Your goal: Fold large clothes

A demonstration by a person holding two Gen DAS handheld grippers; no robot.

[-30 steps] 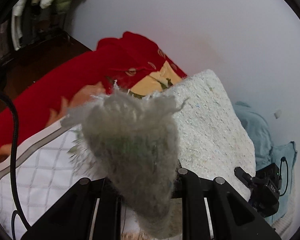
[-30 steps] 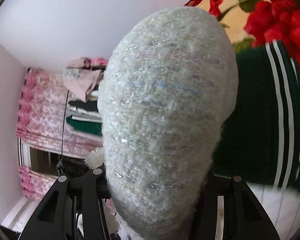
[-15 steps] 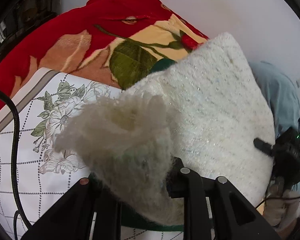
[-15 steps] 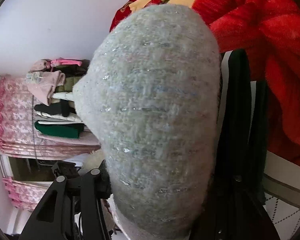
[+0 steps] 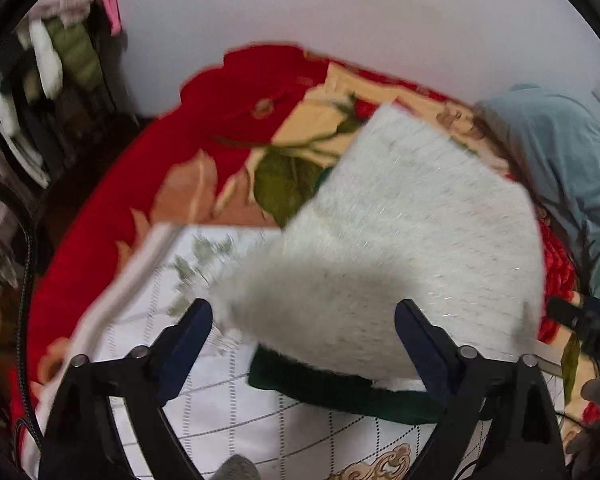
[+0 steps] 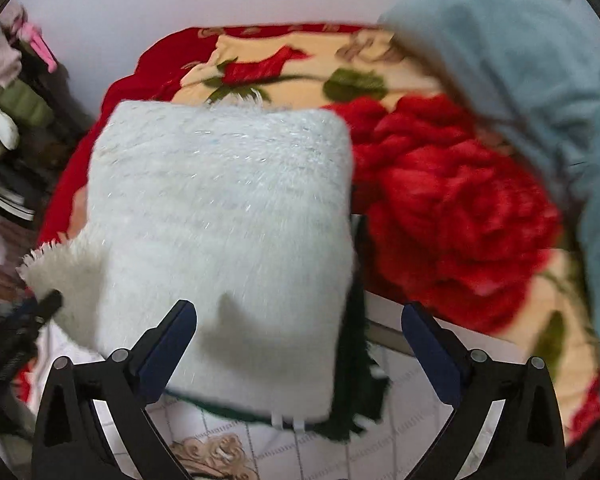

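Sweater, left wrist view: my white fuzzy sweater (image 5: pixel 400 248) lies folded on the bed, on top of a dark green garment (image 5: pixel 340 390) and the white grid-print sheet (image 5: pixel 228 408).
Left tool: my left tool (image 5: pixel 304 332) was clenched on a bunched corner of the knit a second ago; now its jaws are opening, wide apart, pads clear of the fabric below.
Background, left: red floral blanket (image 5: pixel 220 128); light blue garment (image 5: pixel 560 168) at the far right.
Sweater, right wrist view: the bundle that filled the lens before now rests flat as a neat block (image 6: pixel 220 240).
Right tool: my right tool (image 6: pixel 300 320) is opening too, released, nothing pinched.
Meaning: I judge this fold laid down and let go; next comes squaring the block or taking another piece.
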